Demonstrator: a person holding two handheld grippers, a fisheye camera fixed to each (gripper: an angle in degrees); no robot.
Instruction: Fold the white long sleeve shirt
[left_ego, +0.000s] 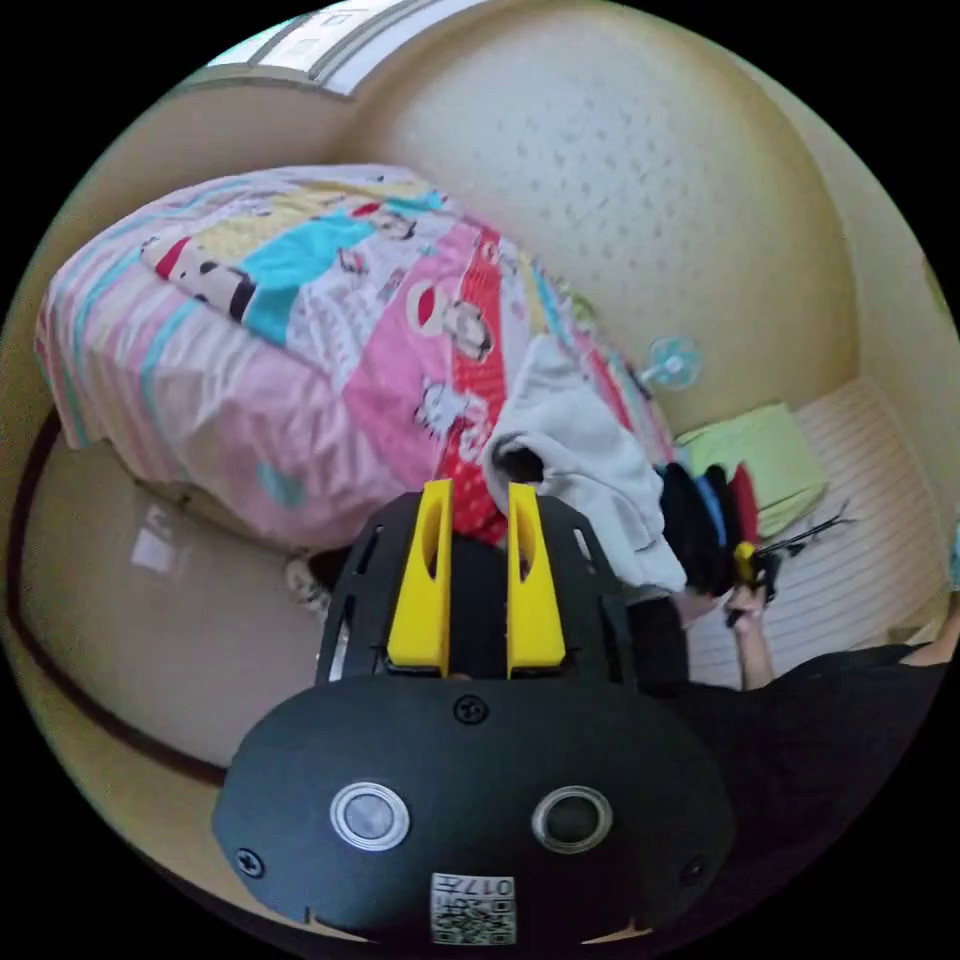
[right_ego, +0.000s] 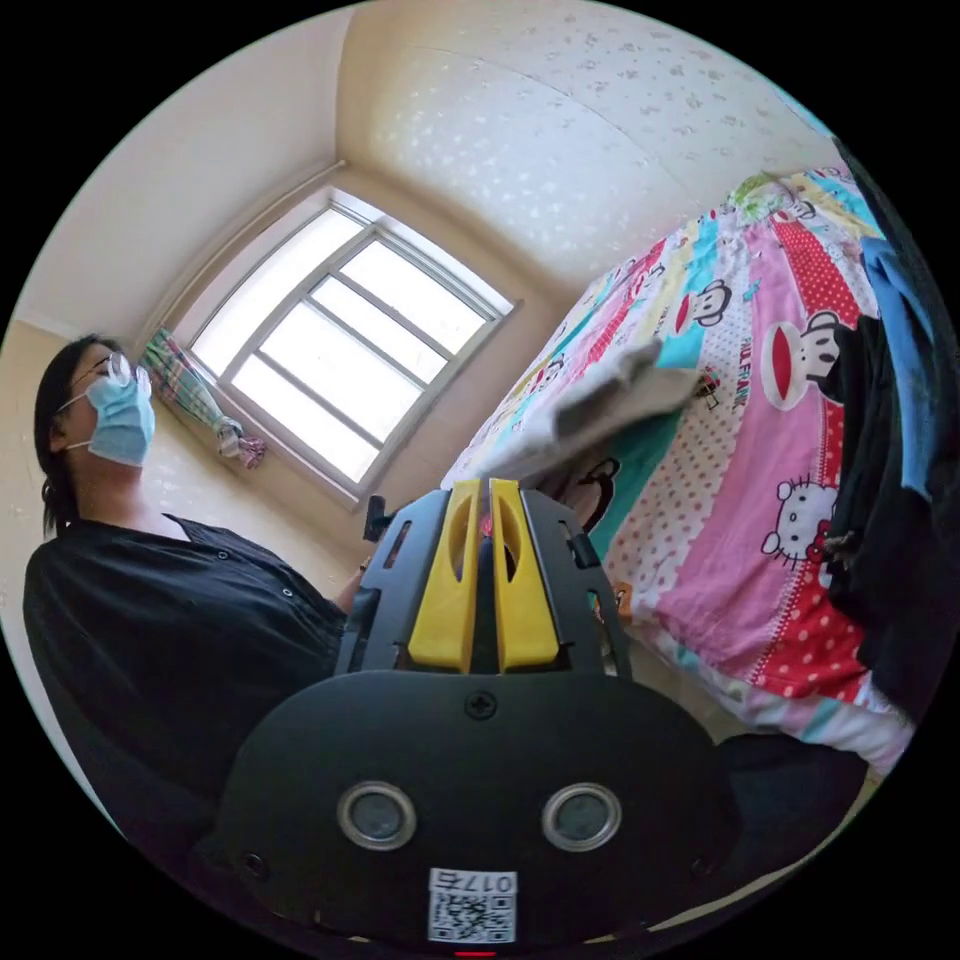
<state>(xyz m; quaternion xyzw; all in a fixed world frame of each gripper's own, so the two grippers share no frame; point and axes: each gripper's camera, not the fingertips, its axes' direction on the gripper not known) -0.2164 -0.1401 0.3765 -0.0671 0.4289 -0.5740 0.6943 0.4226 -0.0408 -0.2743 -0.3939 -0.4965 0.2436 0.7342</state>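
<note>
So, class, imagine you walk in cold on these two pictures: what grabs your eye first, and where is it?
First the bright patchwork cartoon bedsheet covering the bed, with the white long sleeve shirt lying crumpled on its edge beside a pile of dark clothes. Next, the yellow jaws of the left gripper, slightly apart and empty, in front of the shirt. In the right gripper view, the right gripper is nearly closed below a bright window.

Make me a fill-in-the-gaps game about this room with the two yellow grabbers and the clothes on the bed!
1. The white long sleeve shirt lies on the ____.
2. The jaws of the left gripper are coloured ____.
3. The left gripper holds ____.
4. Dark clothes hang at the edge of the patchwork cartoon bedspread, beside a ____ garment.

Missing words: bed; yellow; nothing; blue
</note>
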